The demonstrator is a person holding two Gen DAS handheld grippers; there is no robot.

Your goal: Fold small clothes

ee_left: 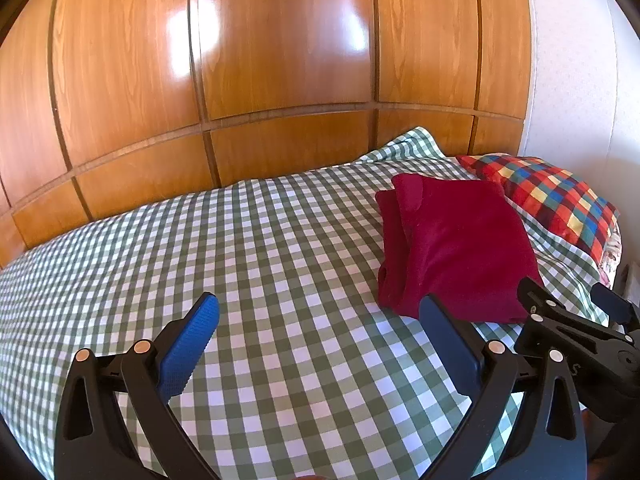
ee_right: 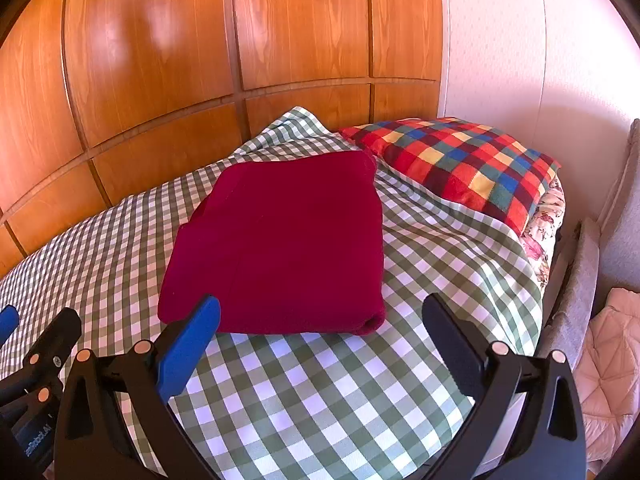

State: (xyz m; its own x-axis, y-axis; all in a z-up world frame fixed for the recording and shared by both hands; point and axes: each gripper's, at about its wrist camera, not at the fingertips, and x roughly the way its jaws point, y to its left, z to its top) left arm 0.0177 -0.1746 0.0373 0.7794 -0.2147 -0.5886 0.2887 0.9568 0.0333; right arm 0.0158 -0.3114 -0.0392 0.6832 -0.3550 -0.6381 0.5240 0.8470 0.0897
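A dark red garment (ee_left: pixel 452 248) lies folded into a flat rectangle on the green-and-white checked bed cover (ee_left: pixel 240 248). It also shows in the right wrist view (ee_right: pixel 280 244), just beyond my right gripper (ee_right: pixel 320 316), which is open and empty above the cover. My left gripper (ee_left: pixel 320 316) is open and empty, to the left of the garment, over bare cover. The right gripper's body shows at the right edge of the left wrist view (ee_left: pixel 576 328). The left gripper shows at the left edge of the right wrist view (ee_right: pixel 36 360).
A multicoloured checked pillow (ee_right: pixel 460 164) lies at the head of the bed, right of the garment. Wooden wardrobe panels (ee_left: pixel 280 60) stand behind the bed. A white wall (ee_right: pixel 520 60) is at the right, with pale bedding (ee_right: pixel 608 360) beside the bed edge.
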